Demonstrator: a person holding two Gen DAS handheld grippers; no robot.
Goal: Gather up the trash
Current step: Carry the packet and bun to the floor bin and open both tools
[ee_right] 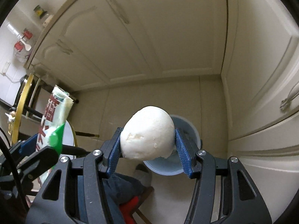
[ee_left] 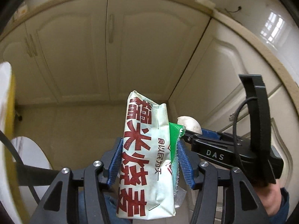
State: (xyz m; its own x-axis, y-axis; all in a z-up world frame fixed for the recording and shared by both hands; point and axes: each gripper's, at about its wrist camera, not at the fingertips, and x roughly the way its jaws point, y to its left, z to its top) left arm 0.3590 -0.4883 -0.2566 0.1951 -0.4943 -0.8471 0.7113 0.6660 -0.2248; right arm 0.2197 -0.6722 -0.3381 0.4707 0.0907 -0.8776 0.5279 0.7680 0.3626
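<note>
Held nearest the lens in the left wrist view: food packet (ee_left: 147, 160), upright between the blue pads of left gripper (ee_left: 149, 160). Left pad flat on the packet; at the right pad a crumpled green wrapper (ee_left: 174, 140) pressed in alongside. Read as clamped on both.

Right gripper (ee_right: 148, 147): both pads touching a white bun (ee_right: 147, 132), torn at its lower face. Clamped, bun seated high, near the pad tips. Same gripper seen at 3 o'clock in the left view, close beside the packet.

Pale blue bin (ee_right: 179, 149) on the floor behind the bun in the right view, rim showing from 1 to 6 o'clock of the bun. Cream cabinet doors (ee_right: 149, 37) at 12 o'clock. Shoe (ee_right: 143, 173) and trouser leg at 6 o'clock.

Step judged: carry to the bin, drop not yet made.

Notes for doing it well:
- Centre each load over the bin mouth before parting the pads; bin is under the right gripper, not visibly under the left.
- Release bun first, 1 item at a time, to keep the 2 grippers from knocking.
- Open wide for the packet; green wrapper may cling to the ribbed pad.

Writing: large red Chinese characters down the packet, reading roughly "糯米烧麦"; small dark line "食以民为天". "DAS" in white on the right gripper body.
</note>
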